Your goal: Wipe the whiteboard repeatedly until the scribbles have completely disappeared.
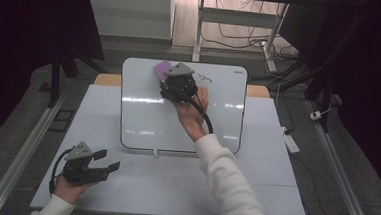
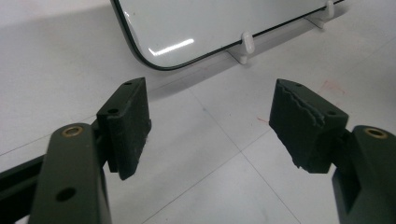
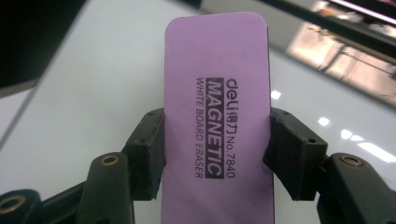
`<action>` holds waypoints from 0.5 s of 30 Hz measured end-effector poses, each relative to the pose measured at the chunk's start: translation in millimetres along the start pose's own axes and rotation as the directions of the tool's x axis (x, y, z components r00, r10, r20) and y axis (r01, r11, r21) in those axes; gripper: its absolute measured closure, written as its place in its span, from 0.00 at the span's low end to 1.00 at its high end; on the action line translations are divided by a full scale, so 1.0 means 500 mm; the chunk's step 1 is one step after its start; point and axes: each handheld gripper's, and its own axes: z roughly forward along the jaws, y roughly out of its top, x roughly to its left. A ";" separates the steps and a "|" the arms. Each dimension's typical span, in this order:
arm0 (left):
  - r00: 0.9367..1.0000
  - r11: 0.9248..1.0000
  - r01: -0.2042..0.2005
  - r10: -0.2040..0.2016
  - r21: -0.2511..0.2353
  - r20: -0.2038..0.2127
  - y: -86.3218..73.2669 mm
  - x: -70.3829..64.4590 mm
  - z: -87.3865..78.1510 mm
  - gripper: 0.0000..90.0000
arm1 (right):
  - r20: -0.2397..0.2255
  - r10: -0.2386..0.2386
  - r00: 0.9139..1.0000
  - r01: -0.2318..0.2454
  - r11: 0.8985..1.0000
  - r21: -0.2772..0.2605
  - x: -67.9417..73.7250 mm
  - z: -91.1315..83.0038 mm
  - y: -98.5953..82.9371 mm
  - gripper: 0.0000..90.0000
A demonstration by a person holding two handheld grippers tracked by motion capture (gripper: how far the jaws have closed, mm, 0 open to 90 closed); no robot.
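White surface (image 1: pixel 253 191) with whiteboard (image 1: pixel 142 119), right hand-held gripper (image 1: pixel 172 84) clamped on purple eraser (image 3: pixel 217 116) at the board's top, eraser mostly hidden from above, scribble (image 1: pixel 204 79) just beside, left hand-held gripper (image 1: pixel 106 161) apart, empty.

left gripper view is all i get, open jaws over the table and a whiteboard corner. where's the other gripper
Observer: The right gripper is up at the top edge of the whiteboard, held by the right hand.
Operator: is it holding anything
Observer: Yes, its jaws are clamped on the long sides of a purple eraser.
Operator: any marks on the board
Observer: A small dark scribble sits near the top edge, just right of that gripper.
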 end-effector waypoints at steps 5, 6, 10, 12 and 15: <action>1.000 1.000 0.000 0.000 0.004 0.002 0.000 0.001 0.002 0.33 | -0.100 -0.044 0.994 0.049 0.998 0.048 0.050 0.008 -0.013 0.46; 1.000 1.000 -0.001 0.001 0.005 0.002 0.000 0.000 0.002 0.33 | -0.109 -0.053 0.993 0.059 0.997 0.051 0.053 0.007 -0.017 0.46; 1.000 1.000 -0.002 0.002 0.001 -0.001 0.000 -0.001 0.000 0.33 | -0.083 -0.039 0.996 0.044 0.997 0.062 0.034 -0.003 -0.021 0.46; 1.000 1.000 -0.001 0.001 -0.001 -0.001 0.000 -0.001 0.000 0.33 | -0.033 -0.031 0.999 0.033 0.998 0.052 0.012 -0.012 -0.019 0.46; 1.000 1.000 -0.003 0.003 0.003 0.002 0.000 0.000 0.001 0.33 | 0.048 -0.018 0.999 0.016 0.999 0.044 -0.025 -0.026 -0.014 0.46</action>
